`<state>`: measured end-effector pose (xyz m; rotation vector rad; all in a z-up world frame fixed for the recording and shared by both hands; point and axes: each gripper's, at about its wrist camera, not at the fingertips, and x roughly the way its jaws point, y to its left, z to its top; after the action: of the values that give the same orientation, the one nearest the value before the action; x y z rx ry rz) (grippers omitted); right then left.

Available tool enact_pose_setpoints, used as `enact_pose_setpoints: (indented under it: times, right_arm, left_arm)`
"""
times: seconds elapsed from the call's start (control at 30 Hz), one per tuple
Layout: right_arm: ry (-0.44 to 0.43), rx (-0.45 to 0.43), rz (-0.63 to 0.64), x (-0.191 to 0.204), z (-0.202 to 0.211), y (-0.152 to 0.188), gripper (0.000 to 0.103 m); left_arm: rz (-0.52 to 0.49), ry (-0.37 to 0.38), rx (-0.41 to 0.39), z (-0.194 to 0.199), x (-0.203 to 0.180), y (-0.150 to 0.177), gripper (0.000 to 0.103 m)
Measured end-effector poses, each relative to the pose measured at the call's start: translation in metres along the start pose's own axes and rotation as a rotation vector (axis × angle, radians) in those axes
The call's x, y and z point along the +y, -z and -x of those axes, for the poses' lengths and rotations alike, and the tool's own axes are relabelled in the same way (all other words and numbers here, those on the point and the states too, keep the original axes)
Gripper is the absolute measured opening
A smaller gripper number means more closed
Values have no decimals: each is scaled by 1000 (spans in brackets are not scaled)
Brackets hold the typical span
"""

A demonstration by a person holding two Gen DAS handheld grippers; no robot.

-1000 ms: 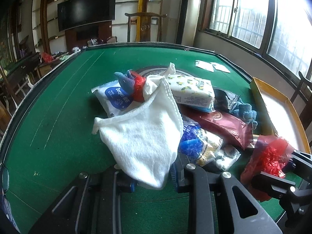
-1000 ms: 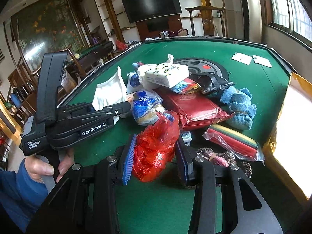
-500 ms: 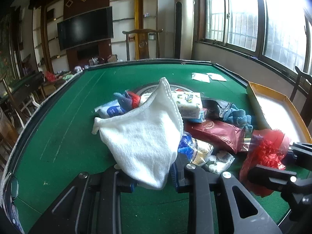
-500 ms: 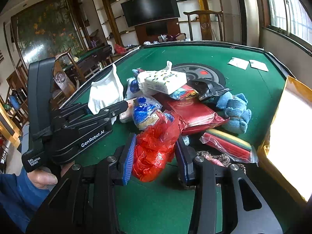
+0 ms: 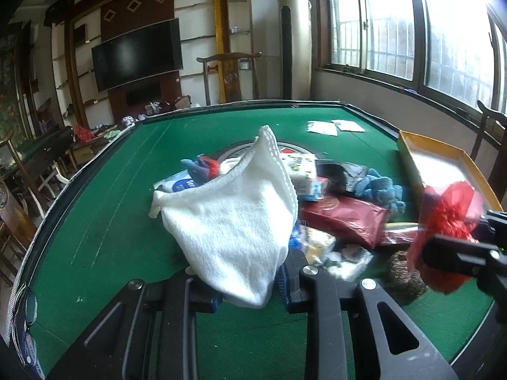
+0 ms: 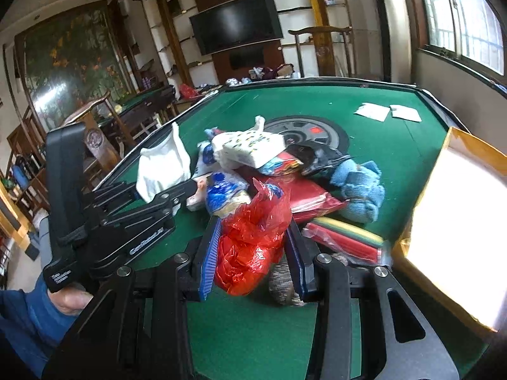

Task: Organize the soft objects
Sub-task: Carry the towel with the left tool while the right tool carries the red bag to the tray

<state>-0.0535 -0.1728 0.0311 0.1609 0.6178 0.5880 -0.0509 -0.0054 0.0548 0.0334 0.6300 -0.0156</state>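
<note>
Left tool (image 5: 250, 288) clenched on white towel (image 5: 234, 221), lower centre; right tool (image 6: 250, 256) clenched on red plastic bag (image 6: 253, 240), centre. Both hang clear of the pile on the green bench (image 6: 380, 145), prob. heading for the yellow box (image 6: 459, 237) at right edge.

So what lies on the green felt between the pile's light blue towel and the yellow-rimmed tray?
Nothing: in the right wrist view, bare green felt separates the light blue towel from the yellow-rimmed tray.
</note>
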Motion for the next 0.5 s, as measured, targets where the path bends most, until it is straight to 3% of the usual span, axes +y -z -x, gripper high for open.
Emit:
enact_pose_setpoints:
  times: [0.27,0.5]
  right_arm:
    - [31,-47,-81,-36,24,4,38]
    - [121,-76,-217,-102,67,-3,38]
  left_arm:
    - [-35,117,41,7,-33,-17,27]
    - [-102,271,119,-2,-93,-45,27]
